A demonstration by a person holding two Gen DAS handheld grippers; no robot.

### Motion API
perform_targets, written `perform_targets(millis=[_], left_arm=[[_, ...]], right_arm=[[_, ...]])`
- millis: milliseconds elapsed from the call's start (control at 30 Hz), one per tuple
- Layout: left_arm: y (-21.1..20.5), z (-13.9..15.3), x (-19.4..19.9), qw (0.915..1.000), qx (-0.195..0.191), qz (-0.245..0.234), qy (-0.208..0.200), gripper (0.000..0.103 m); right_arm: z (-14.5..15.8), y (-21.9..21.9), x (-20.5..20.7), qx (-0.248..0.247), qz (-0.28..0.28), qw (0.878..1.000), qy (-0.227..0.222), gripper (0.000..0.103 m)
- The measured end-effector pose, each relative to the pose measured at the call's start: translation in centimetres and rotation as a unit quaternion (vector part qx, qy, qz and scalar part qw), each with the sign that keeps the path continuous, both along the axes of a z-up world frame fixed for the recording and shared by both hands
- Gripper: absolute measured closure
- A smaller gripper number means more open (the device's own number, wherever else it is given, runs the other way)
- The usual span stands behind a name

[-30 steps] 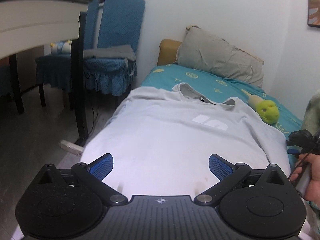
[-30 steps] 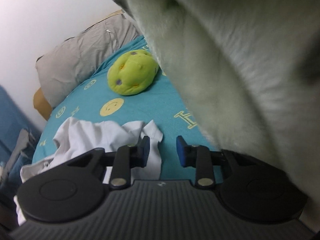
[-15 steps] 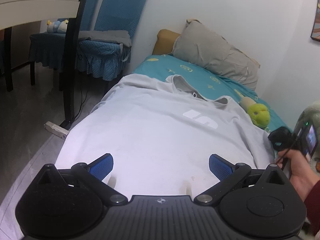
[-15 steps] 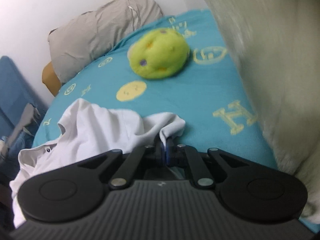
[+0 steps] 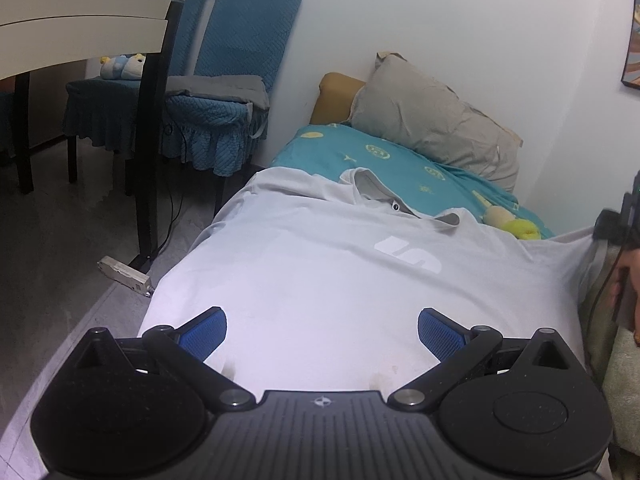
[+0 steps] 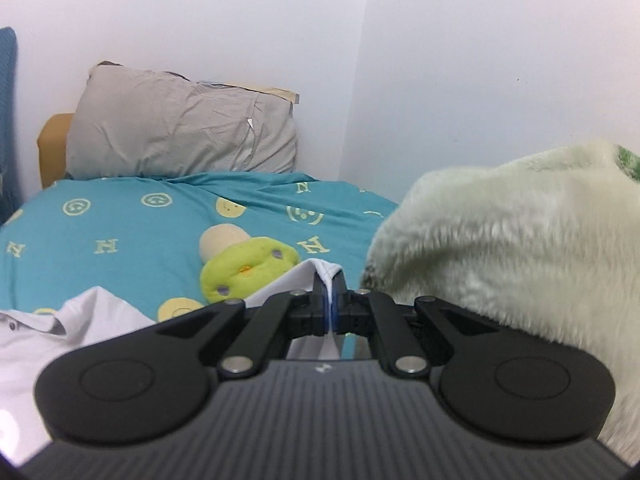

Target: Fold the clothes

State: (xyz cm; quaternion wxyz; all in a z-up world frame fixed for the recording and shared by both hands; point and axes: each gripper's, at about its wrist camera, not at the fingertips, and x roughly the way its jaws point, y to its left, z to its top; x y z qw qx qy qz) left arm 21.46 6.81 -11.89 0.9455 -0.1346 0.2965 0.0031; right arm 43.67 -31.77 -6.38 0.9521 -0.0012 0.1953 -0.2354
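The white shirt (image 5: 320,280) lies spread over the near end of the bed (image 5: 400,160), collar toward the pillow (image 5: 432,124), one side draping over the bed's left edge; a white block logo on its chest looks like letters but cannot be read. The teal sheet is printed with yellow smiley faces and the letters "H" and "N", legible only in the right wrist view. The left gripper (image 5: 322,330) hovers over the shirt's lower part with its jaws spread wide and nothing between the blue pads (image 5: 204,330). The right gripper (image 6: 330,312) is clenched on a corner of the shirt at the bed's right edge, the cloth pinched between its pads and peaking above them. Only the left view shows the blue chairs (image 5: 240,40), a table leg and a power strip (image 5: 126,274) on the floor; only the right shows the fluffy pale-green blanket (image 6: 520,248) clearly. The green plush toy (image 6: 248,268) is half hidden behind the shirt in the left view. A framed picture is cut off at each view's edge.
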Motion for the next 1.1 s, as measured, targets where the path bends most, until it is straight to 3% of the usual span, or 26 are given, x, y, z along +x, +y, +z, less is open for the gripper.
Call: perform_targets(millis=[133, 267, 467, 600, 667, 700, 733, 933, 1100], left_arm=[[0.4, 0.3, 0.2, 0.9999, 0.006, 0.008, 0.0, 0.0], [1.3, 0.7, 0.3, 0.9996, 0.012, 0.025, 0.0, 0.0], [3.6, 0.5, -0.1, 0.9986, 0.007, 0.052, 0.01, 0.0], [4.3, 0.1, -0.1, 0.9981, 0.01, 0.058, 0.02, 0.0], [4.4, -0.1, 0.1, 0.9981, 0.008, 0.056, 0.025, 0.0], [4.3, -0.1, 0.3, 0.9982, 0.008, 0.054, 0.027, 0.0], [4.2, -0.1, 0.4, 0.9983, 0.008, 0.051, 0.028, 0.0], [2.9, 0.3, 0.4, 0.999, 0.025, 0.029, 0.025, 0.0], [1.4, 1.2, -0.7, 0.9985, 0.053, 0.008, 0.008, 0.0]], right_arm=[[1.6, 4.4, -1.1, 0.016, 0.057, 0.997, -0.04, 0.098], [1.3, 12.9, -1.4, -0.007, 0.165, 0.985, -0.044, 0.098], [-6.0, 26.2, -0.9, -0.087, 0.332, 0.939, 0.032, 0.098], [-9.8, 27.8, 1.2, -0.053, 0.337, 0.936, 0.084, 0.096], [-9.8, 26.8, 1.5, -0.001, 0.341, 0.935, 0.098, 0.062], [-9.5, 26.3, 1.2, 0.023, 0.347, 0.932, 0.098, 0.017], [-9.3, 25.7, 0.9, 0.047, 0.353, 0.929, 0.099, 0.001], [-4.9, 22.8, -5.2, 0.062, 0.363, 0.928, 0.056, 0.0], [0.5, 17.7, -14.3, 0.122, 0.342, 0.931, 0.029, 0.0]])
